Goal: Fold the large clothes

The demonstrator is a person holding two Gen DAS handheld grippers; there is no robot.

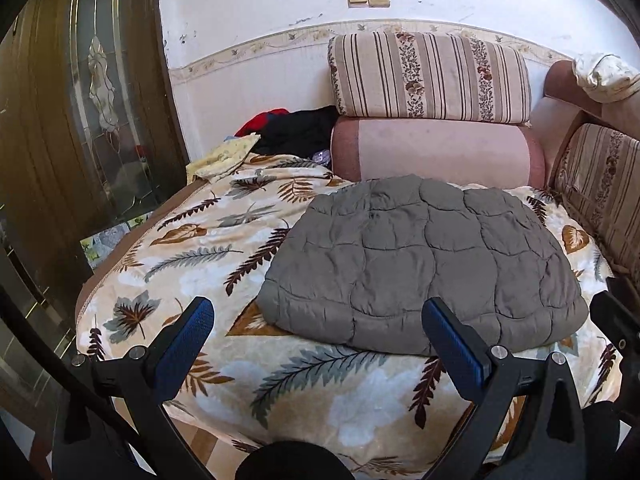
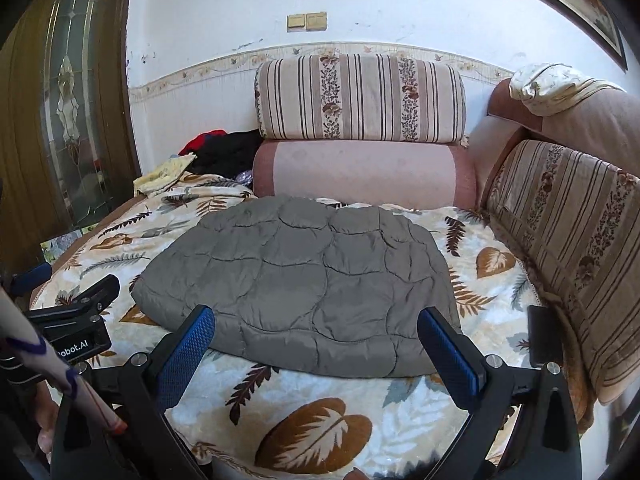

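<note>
- A plush leaf-print blanket (image 1: 208, 240) covers the sofa seat, soft and napped, cream with brown and grey fronds; its near and left edges drape over the seat's rim.
- The grey quilted jacket (image 2: 304, 276) lies folded into a puffy rounded pad on the blanket's middle, stitched in curved cells, with bare blanket showing left, right and in front.
- A striped floral cushion (image 2: 360, 98) sits on a smooth pink bolster (image 2: 360, 172) just behind the jacket; another striped cushion (image 2: 568, 240) walls the right side.
- Dark and red clothes (image 1: 296, 130) are heaped in the back-left corner.
- The left claw (image 1: 318, 334) hangs wide open, gripping nothing, by the jacket's near-left edge.
- The right claw (image 2: 316, 338) is likewise spread and unloaded at the jacket's near edge.
</note>
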